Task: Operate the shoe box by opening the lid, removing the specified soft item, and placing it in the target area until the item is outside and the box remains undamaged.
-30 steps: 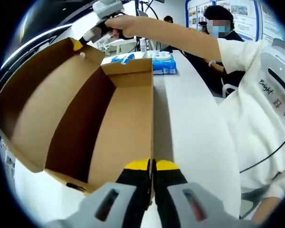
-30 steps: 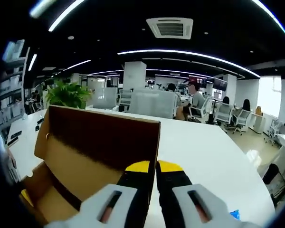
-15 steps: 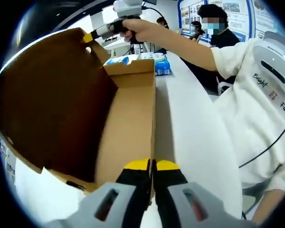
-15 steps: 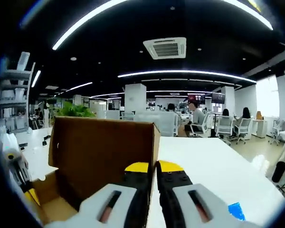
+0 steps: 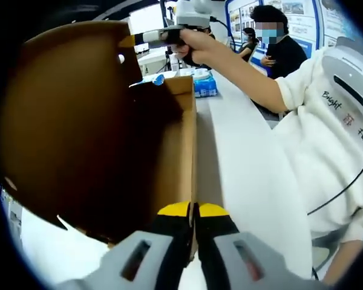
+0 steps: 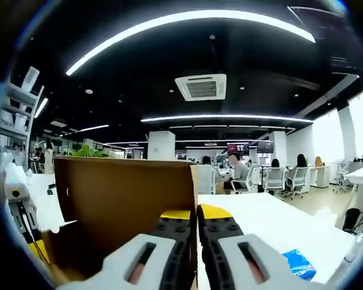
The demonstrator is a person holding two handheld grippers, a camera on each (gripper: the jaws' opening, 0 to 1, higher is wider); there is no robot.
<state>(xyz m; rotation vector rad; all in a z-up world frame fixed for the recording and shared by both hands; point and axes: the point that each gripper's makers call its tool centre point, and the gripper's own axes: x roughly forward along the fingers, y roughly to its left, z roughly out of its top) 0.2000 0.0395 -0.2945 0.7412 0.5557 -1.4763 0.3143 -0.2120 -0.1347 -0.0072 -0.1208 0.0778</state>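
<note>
Left gripper [image 5: 193,209]: my yellow-tipped jaws stand pressed together on the near wall of the shoe box [image 5: 180,151], pinching the cardboard edge between them.

Right gripper [image 6: 196,214]: my jaws are clamped on the top edge of the lid [image 6: 124,205], one pad on each side of the cardboard. In the left gripper view this same gripper [image 5: 146,38] comes in from the upper right, held in my hand [image 5: 196,45], its yellow tip on the lid's far top corner.

Lid: raised and swung up on its long side; from my left jaws it spreads as a broad brown sheet [image 5: 66,127] up and to the left, its inner face turned toward me. A small round hole sits near the corner I hold.

Shoe box: open, lying lengthwise straight ahead of my left jaws on the white table [image 5: 242,175]; its inside is in deep shadow.

Soft item: I cannot make it out; the box interior is too dark and partly screened by the lid.

Beyond the box: a blue-and-white packet [image 5: 204,84] rests on the table just past the far end wall, and another blue piece [image 5: 154,80] peeks over the far left corner.

Right of my right jaws: a blue packet [image 6: 300,264] lies on the table, low and to the right.

Left of my right jaws: my left gripper [image 6: 15,193] shows at the edge, apart from the lid.

Surroundings: an office with strip lights; my white sleeve [image 5: 302,66] reaches across the left gripper view.
</note>
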